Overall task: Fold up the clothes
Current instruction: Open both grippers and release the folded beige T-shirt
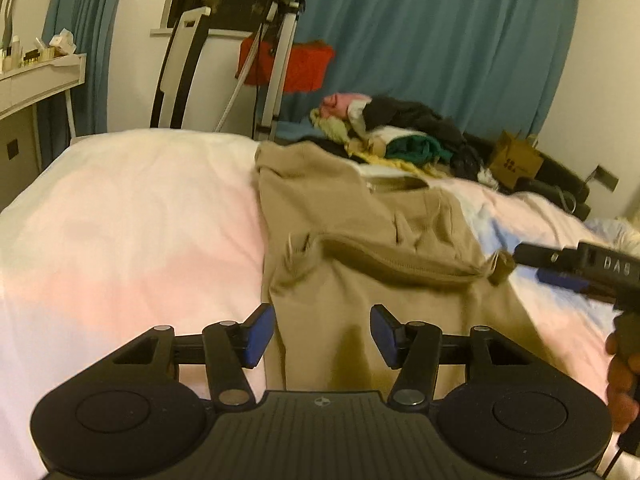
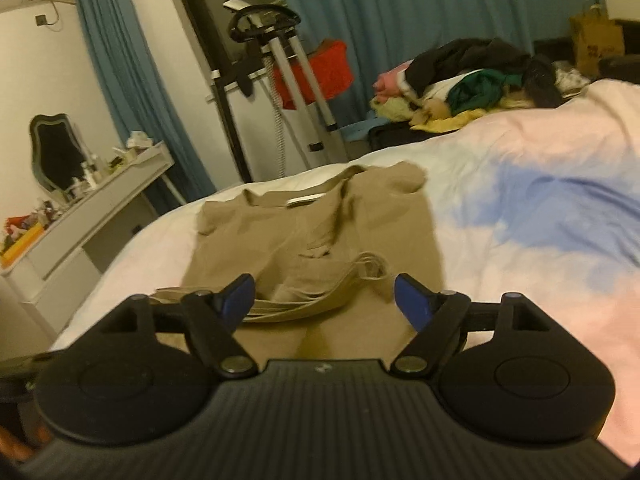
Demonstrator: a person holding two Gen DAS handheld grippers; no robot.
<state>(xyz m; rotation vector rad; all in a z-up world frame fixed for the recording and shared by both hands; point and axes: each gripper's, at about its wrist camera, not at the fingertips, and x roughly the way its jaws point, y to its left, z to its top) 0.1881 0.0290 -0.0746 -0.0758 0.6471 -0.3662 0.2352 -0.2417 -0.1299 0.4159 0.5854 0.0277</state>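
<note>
- the task's thing is a tan, soft cotton garment (image 1: 360,240) lying on the bed (image 1: 132,216), which carries a pale pink-and-blue cloud-print cover; the garment runs from the bed's near edge toward its far edge, and i cannot tell whether it is a shirt or trousers.
- it is partly doubled over: a stitched hem edge (image 1: 404,266) lies across its middle, so it fits either a fold under way or a rumpled spread.
- my left gripper (image 1: 322,334) hovers over the near end of the cloth with its blue pads set wide, holding nothing.
- my right gripper (image 2: 324,300) is likewise spread wide over the cloth in its own view; from the left wrist view its black finger reaches a small tab of tan fabric (image 1: 502,266), but whether it pinches it i cannot tell.
- i judge the fabric light, limp and not slippery; it will sag and crease, so corners and hemmed edges are the best places to pinch.
- the right wrist view alone shows the neckline or waistband with a pale label (image 2: 304,200) at the far end, and loose cords (image 2: 372,270).
- the left wrist view alone shows the right gripper from outside and the person's hand (image 1: 622,384).
- a heap of mixed coloured clothes (image 1: 400,136) sits beyond the bed's far edge.
</note>
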